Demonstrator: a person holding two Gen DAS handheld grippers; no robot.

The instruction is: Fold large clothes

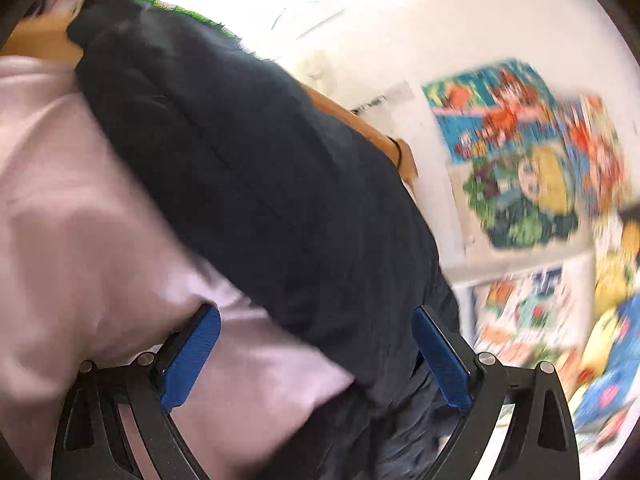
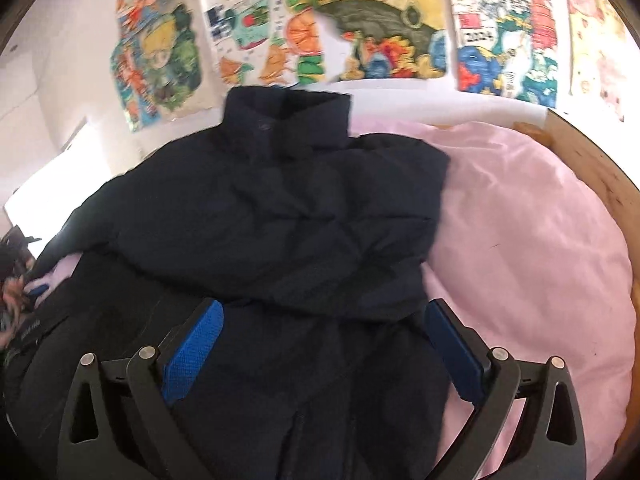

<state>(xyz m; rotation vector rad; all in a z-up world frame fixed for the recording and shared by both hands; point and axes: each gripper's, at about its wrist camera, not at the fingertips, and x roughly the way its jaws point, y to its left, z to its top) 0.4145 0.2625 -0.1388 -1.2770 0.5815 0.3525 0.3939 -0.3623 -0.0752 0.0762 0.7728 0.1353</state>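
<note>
A dark navy puffer jacket lies on a pink bedsheet, collar toward the wall, partly folded over itself. My right gripper is open just above the jacket's lower part, jaws wide, holding nothing. In the left wrist view the same jacket runs diagonally across the pink sheet. My left gripper is open over the jacket's edge where it meets the sheet, holding nothing. This view is tilted and blurred.
A wooden bed frame borders the sheet on the right and shows behind the jacket in the left view. Colourful posters cover the white wall. Dark clutter sits at the left edge.
</note>
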